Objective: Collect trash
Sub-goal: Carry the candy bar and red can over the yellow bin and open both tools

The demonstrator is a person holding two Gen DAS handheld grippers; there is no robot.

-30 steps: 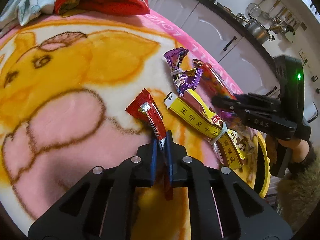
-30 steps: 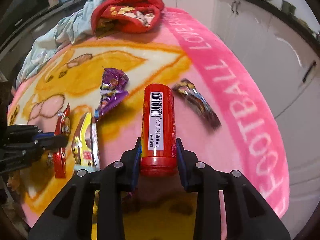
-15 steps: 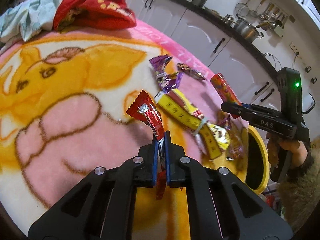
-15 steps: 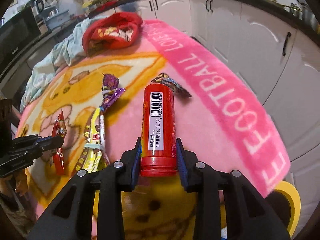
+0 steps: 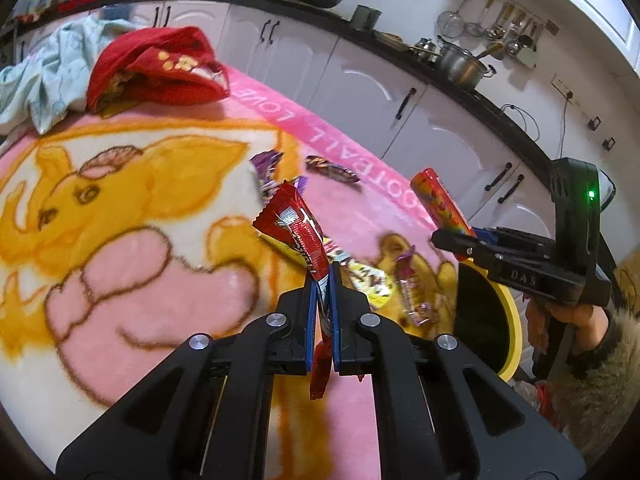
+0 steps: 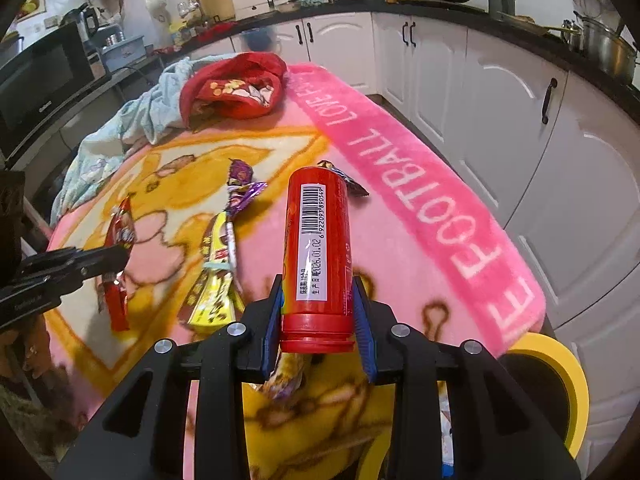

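The left gripper (image 5: 325,280) is clenched on a red wrapper (image 5: 298,232), pinched by its lower part and lifted off the blanket (image 5: 132,264). The right gripper (image 6: 318,308) grasps a red tube (image 6: 316,248) by its capped end, barcode facing up. Behind them on the blanket lie a yellow wrapper (image 6: 218,276), a purple wrapper (image 6: 240,192) farther off, and a dark wrapper (image 5: 332,169) near the pink border. A yellow-rimmed bin (image 6: 560,376) stands just beside the blanket's near right corner. A red cloth (image 6: 236,88) sits at the far end.
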